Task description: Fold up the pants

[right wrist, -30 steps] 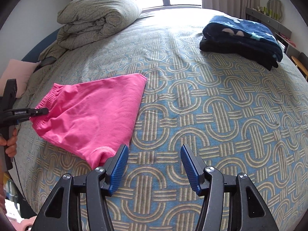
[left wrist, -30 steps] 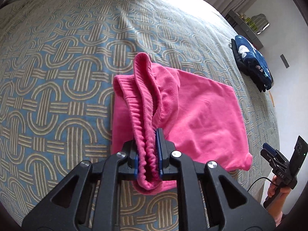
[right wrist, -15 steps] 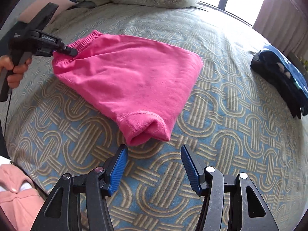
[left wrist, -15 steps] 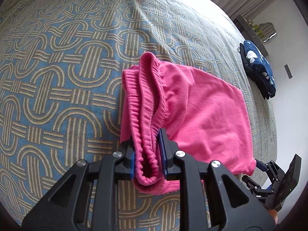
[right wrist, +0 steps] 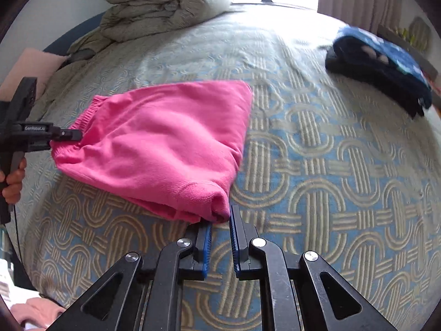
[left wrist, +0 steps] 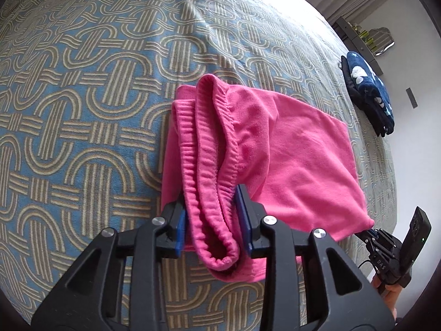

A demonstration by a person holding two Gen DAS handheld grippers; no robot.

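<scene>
Right now my left gripper (left wrist: 213,218) is clamped on the gathered waistband (left wrist: 209,171) of the pink pants (right wrist: 165,143); I hold it there so that end stays anchored while the other end gets picked up. The band bunches between the blue pads (left wrist: 244,215) in thick ribbed folds, elastic and springy, and a loop of it sags toward me below the jaws.

My right gripper (right wrist: 220,220) sits at the opposite end, its jaws narrowed to a small gap just at the hem corner (right wrist: 217,207). I cannot tell whether any cloth is actually between the pads; the rolled edge looks to be touching the tip of the left-hand pad rather than lying in the gap. I judge this is the approach to a pinch, so both ends can be lifted and brought together.

Between the two grippers the pants lie flat on the bedspread (right wrist: 330,182), already doubled, soft fleecy knit with a plump rounded fold. Beyond the pants from my right gripper, a rumpled grey-green duvet (right wrist: 165,2); off to their right, well apart, a folded dark blue garment (right wrist: 380,63). The bedspread is a low-pile weave of looped tan bands on blue.
</scene>
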